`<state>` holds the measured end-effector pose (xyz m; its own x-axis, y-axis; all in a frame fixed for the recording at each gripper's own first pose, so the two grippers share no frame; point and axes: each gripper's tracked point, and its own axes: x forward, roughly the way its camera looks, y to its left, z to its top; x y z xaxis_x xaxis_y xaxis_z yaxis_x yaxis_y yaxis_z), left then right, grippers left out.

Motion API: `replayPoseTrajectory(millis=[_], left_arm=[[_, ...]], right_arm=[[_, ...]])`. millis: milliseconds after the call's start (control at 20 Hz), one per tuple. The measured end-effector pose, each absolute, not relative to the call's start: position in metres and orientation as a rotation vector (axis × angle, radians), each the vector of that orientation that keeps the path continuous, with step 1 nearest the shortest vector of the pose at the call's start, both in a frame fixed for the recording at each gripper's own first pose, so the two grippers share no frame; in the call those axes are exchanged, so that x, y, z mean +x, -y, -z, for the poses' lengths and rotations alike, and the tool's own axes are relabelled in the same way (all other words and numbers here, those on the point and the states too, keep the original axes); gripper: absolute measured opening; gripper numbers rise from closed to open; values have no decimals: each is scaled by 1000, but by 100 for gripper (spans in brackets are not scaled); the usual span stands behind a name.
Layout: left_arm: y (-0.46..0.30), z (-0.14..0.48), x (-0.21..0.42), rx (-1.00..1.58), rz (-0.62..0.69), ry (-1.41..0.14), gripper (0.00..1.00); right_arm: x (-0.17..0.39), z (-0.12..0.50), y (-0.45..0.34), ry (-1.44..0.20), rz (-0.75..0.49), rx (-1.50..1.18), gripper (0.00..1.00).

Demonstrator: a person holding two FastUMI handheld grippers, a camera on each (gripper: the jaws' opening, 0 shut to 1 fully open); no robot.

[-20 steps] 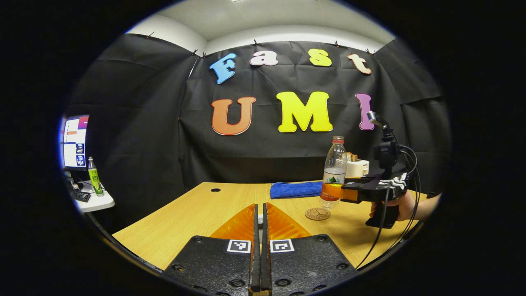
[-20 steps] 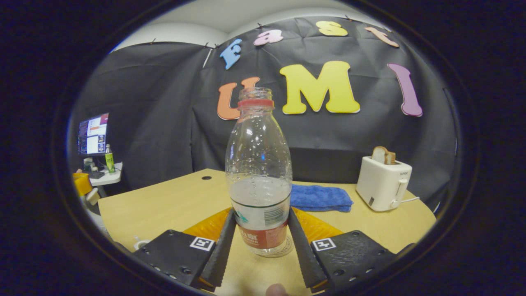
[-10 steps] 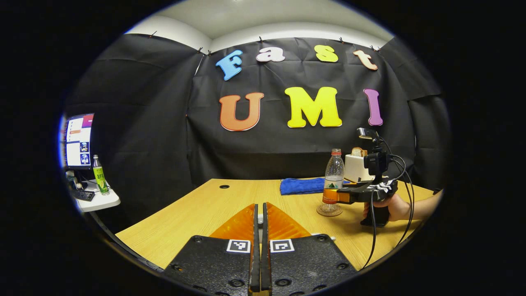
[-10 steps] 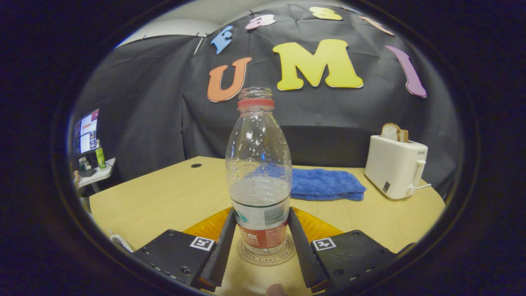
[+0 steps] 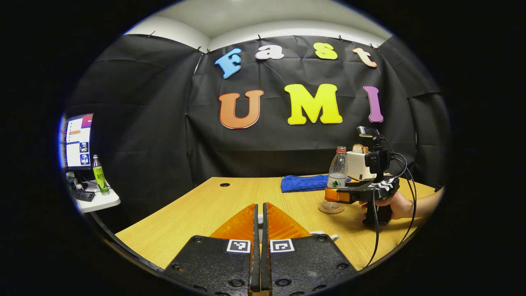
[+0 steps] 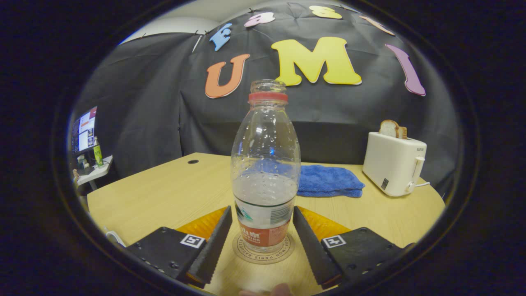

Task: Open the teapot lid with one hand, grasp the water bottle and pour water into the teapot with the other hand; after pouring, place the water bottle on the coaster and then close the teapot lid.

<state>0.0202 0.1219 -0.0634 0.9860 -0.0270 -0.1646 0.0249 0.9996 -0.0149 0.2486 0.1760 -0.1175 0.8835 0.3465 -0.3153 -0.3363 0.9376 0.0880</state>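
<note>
Water bottle (image 6: 266, 172) is standing upright, cap off, dead centre on the coaster (image 6: 263, 250), so the set-down looks done. Right gripper (image 6: 263, 234) has its jaws spread with gaps either side, probably so it can back away without tipping it. Left gripper (image 5: 257, 230) has its fingers pinched together around something pale, presumably the teapot lid.

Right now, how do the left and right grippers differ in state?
1. The left gripper has its fingers pressed together; the right gripper has its fingers spread apart.
2. The left gripper holds nothing that shows between its fingers; the right gripper flanks the water bottle, with gaps on both sides.
3. That bottle stands upright on the coaster, freed from the right gripper.
Shared: both sit low over the wooden table.
</note>
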Motion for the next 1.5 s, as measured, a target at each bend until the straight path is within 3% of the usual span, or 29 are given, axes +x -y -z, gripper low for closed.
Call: replayPoseTrajectory(millis=[50,100,350,900,1500], left_arm=[[-121,62,20,-13,27,-163,3],[-121,62,20,-12,28,-164,3],[-114,59,19,-17,39,-156,3],[-67,66,24,-46,101,-147,3],[-30,114,40,-69,144,-223,4]], right_arm=[[249,117,-175,-336,-356,33,98],[247,117,-175,-340,-357,34,98],[222,107,-164,-322,-347,-1,98],[107,64,-106,-156,-283,-49,98],[56,75,-5,-112,-56,-36,98]])
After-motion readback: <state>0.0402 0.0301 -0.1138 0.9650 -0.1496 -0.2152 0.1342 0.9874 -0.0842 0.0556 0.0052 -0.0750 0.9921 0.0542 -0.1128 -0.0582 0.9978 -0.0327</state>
